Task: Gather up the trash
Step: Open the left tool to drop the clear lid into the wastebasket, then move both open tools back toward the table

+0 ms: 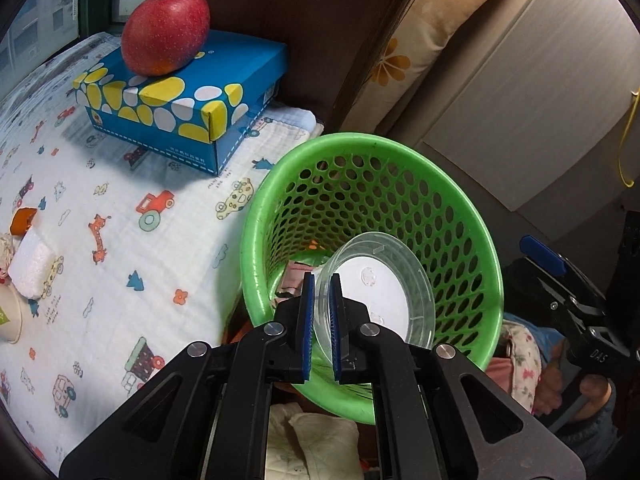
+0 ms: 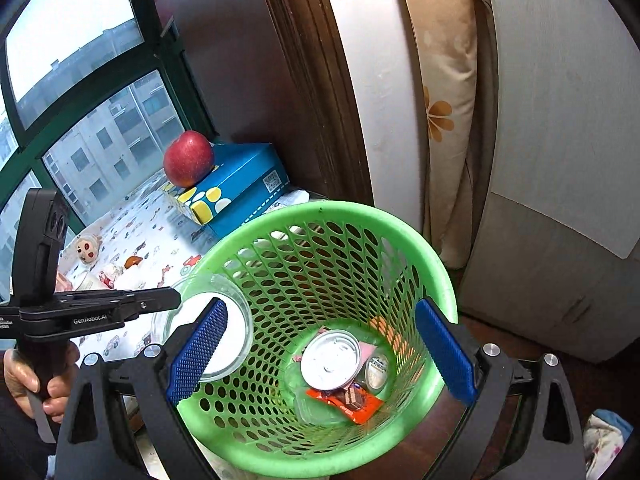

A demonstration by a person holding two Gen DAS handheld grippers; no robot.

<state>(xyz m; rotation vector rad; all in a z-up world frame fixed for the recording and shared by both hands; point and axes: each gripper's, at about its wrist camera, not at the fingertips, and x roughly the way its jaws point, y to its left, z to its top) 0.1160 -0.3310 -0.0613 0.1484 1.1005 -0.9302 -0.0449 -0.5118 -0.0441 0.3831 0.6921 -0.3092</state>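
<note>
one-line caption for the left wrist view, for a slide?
Left gripper holds a clear plastic cup by its wall over the green mesh basket.

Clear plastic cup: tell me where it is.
The clear plastic cup is pinched in the left gripper, over the near-left rim of the green basket, beside the bed.

I see a bed (image 1: 120,264) covered by a white sheet printed with cartoon cars and animals. Directly on it sit a blue spotted box (image 1: 188,108) at the far end, a white foam block (image 1: 30,270), a small orange piece (image 1: 23,220) beside it, and a paper cup (image 1: 10,316) at the near left edge.
</note>
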